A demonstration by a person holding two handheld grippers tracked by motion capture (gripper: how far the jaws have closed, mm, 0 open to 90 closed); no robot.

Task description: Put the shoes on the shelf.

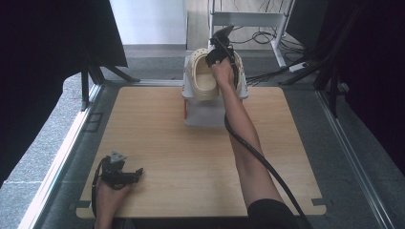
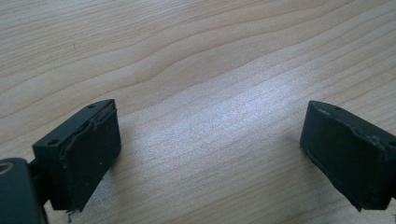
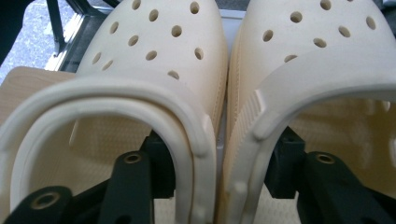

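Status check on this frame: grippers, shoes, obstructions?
Left hand-held gripper open, idle on table. Right hand-held gripper pinching both cream clogs together over white box. Nothing in the way.

No readable text, no labels — none

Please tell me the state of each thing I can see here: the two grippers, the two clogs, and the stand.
Left black gripper: open, holding nothing, low over the wooden table.
Right black gripper: one finger inside each clog, pinching their adjoining walls together.
Pair of cream perforated foam clogs: side by side, touching, gripped.
White stand: at the table's far edge, beneath the clogs.
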